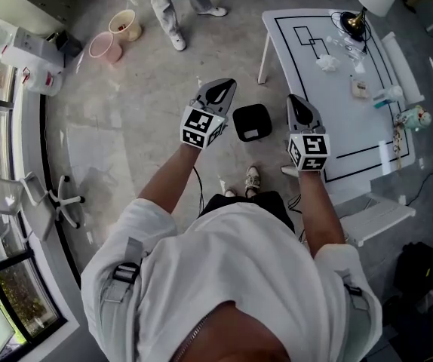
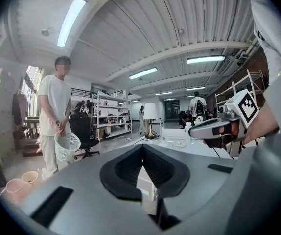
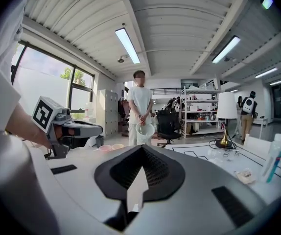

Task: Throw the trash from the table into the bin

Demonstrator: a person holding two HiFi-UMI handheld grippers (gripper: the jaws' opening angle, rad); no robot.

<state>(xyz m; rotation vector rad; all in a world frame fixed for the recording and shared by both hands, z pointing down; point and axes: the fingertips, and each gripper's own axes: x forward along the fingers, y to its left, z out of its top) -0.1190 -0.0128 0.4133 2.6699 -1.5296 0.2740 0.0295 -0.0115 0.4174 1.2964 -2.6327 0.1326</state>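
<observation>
**Head view.** The left gripper (image 1: 218, 95) and the right gripper (image 1: 301, 110) are held up side by side in front of the person's chest, over the floor, and neither carries anything. Between them in the picture, a small black square plastic bin (image 1: 252, 122) stands on the floor just beside the white table with black lines (image 1: 296, 81). The trash lies on that table, well apart from both grippers: a crumpled white paper wad (image 1: 327, 63), a clear plastic wrapper (image 1: 347, 46) and a flat beige packet (image 1: 360, 89).

**Left gripper view.** Its fingers (image 2: 126, 166) are pressed together with nothing between them. They point level into the room, toward a bystander holding a white mesh basket (image 2: 64, 146).

**Right gripper view.** Its fingers (image 3: 123, 168) are likewise pressed together and empty. The table stretches away at the right, with the packet near its edge.

By my reading, no piece is in hand and the first pick-up has not begun. The next move calls for lowering one gripper to the table, spreading its fingers around a piece, pinching it, then carrying it over the black bin.
</observation>
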